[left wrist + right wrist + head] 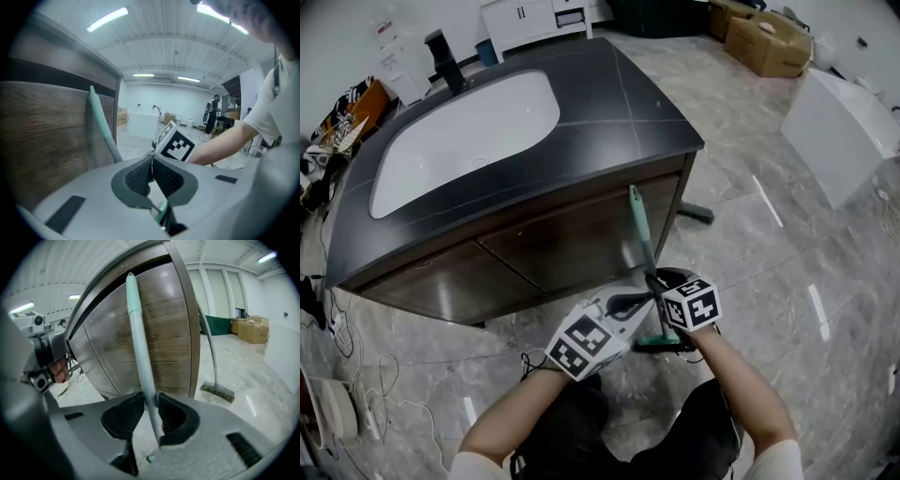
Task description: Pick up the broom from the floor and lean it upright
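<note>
1. The broom [643, 246] stands nearly upright, its head on the floor [787, 309] and its handle top leaning against the front of the dark wooden cabinet [553, 248].
2. The right gripper [151, 409] has its fingers clasped on the broom's handle, low down, a pad on each side.
3. The left gripper [151, 165] sits just beside it, fingers clenched together on nothing.
4. A second brush [217, 391] leans at the cabinet's corner.

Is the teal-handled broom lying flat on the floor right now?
No, the teal-handled broom stands upright before the wooden cabinet, its handle between the right tool's jaws.
</note>
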Available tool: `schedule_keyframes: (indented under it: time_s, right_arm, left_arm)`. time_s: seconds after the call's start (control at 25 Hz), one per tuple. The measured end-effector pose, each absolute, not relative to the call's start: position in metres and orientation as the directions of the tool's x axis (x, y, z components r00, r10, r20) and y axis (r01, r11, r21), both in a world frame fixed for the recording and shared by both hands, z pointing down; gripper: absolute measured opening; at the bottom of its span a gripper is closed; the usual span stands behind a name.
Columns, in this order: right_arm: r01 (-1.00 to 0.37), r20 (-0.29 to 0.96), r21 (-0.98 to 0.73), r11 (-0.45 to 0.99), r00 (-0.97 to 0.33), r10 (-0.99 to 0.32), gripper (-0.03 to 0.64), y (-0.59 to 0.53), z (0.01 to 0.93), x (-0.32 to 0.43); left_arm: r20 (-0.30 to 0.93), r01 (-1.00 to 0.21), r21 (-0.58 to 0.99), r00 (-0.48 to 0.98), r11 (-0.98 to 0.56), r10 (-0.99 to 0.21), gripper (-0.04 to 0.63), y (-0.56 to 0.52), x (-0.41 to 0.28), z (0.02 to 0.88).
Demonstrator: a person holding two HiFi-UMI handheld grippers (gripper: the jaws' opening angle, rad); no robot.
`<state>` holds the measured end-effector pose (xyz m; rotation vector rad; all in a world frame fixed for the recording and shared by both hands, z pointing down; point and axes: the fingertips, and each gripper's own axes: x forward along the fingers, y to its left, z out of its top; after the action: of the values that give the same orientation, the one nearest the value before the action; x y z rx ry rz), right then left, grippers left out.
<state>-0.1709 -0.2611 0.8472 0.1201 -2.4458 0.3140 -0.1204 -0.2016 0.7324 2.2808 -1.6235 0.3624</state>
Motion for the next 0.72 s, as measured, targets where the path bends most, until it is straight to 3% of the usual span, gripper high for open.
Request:
schedule_keyframes:
  time_s: [0.24, 0.72]
  right_arm:
    - [-0.152, 0.611, -0.174, 0.973, -0.792, -0.014, 0.153, -0.261, 0.846, -0.174]
    - [-0.109, 0.603, -0.117, 0.987, -0.798, -0.017, 0.198, -0.254, 0.842, -0.180]
  left_arm:
    - [0.381, -0.955, 0.080, 0.293, -0.284, -0.877, 0.011, -0.203, -0.125, 0.734]
    - [0.374, -0.968, 0.095, 0.250, -0.232, -0.893, 0.011, -0.203, -0.136, 0.732]
